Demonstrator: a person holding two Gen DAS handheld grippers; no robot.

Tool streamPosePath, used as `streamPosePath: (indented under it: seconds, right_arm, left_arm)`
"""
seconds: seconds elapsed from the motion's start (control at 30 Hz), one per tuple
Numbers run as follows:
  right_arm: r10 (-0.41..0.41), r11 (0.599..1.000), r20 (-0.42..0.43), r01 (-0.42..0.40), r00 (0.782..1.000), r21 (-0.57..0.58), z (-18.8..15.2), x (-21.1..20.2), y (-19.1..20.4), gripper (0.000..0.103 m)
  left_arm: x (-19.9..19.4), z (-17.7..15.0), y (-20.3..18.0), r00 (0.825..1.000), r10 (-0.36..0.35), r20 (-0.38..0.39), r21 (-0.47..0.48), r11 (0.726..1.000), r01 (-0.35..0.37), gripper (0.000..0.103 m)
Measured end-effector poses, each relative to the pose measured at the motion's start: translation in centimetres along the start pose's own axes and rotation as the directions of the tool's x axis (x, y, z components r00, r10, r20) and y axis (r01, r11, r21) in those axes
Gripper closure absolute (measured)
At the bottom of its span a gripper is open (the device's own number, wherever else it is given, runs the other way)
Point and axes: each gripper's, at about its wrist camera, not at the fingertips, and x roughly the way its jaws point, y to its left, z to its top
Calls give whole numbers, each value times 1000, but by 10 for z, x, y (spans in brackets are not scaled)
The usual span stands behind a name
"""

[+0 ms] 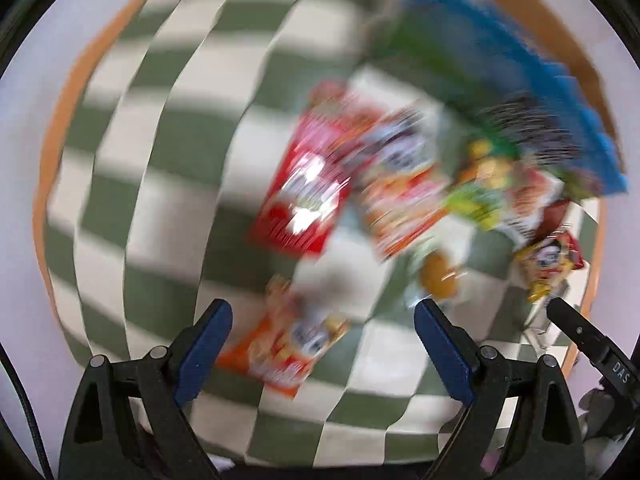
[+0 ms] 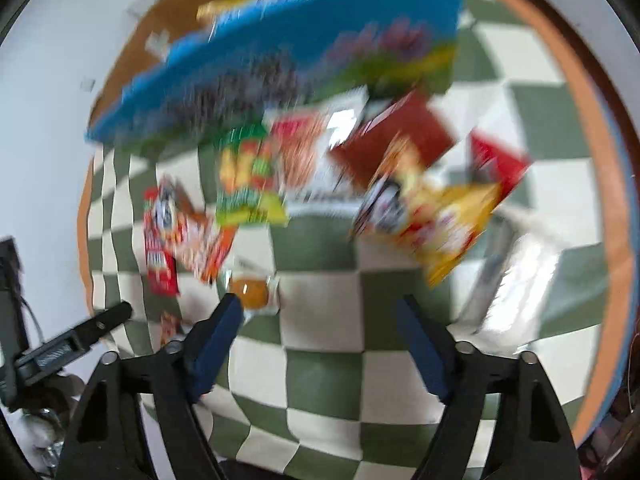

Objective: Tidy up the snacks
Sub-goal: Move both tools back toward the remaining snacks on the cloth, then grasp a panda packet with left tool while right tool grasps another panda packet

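Both views heavily motion-blurred; print on the packets unreadable. Bench covered by green-and-cream checked cloth [image 1: 168,168], orange rim at the edge.

Left gripper [image 1: 322,320]: fingers [image 1: 208,340] wide apart, nothing between the pads. An orange snack packet [image 1: 284,348] lies flat on the cloth under the gap, nearer the left finger; contact cannot be told.

Farther in, left to right in the left wrist view: red snack packet [image 1: 304,196], orange-and-white packet [image 1: 400,196] overlapping its right edge, green-yellow packet [image 1: 476,196], yellow packet [image 1: 548,264] at far right. A small clear-wrapped round orange snack [image 1: 438,280] lies near, just beyond the right finger. Large blue box [image 1: 520,60] lies at the far right, over a cardboard box [image 1: 568,20].

Right gripper [image 2: 320,316]: fingers [image 2: 420,344] apart, moderately wide, gap holding only bare cloth. The round orange snack [image 2: 250,292] sits just beside the left fingertip. The other gripper's tip shows at lower left.
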Motion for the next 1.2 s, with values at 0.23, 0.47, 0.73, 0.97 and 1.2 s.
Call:
streamPosePath:
  seconds: [0.23,0.47,0.73,0.97,1.2]
  right_arm:
    - [-11,992,-92,-1,996,-126,-13,19,43,23]
    - [-49,968,-103,22,993,-250,-14,6,82,22]
    - [-97,888,-55,61,994,-456,3,10,150,23]
    - [-219,790,-14,169,976,-590,11,60,197,23]
    - [-220,841,-144,113,965,-530,-1,76,181,40]
  left_arm:
    - [30,-39,13,999,47,-18,214,976,-42,10]
    - [74,-66,-39,979,202,37,526,829,-191,24]
    - [74,-38,15,998,50,-25,98,994,-47,48]
    - [78,-30,70,996,-84,-43,-222,972,72,46]
    - [89,-28,72,994,-77,-76,-164,984,64,43]
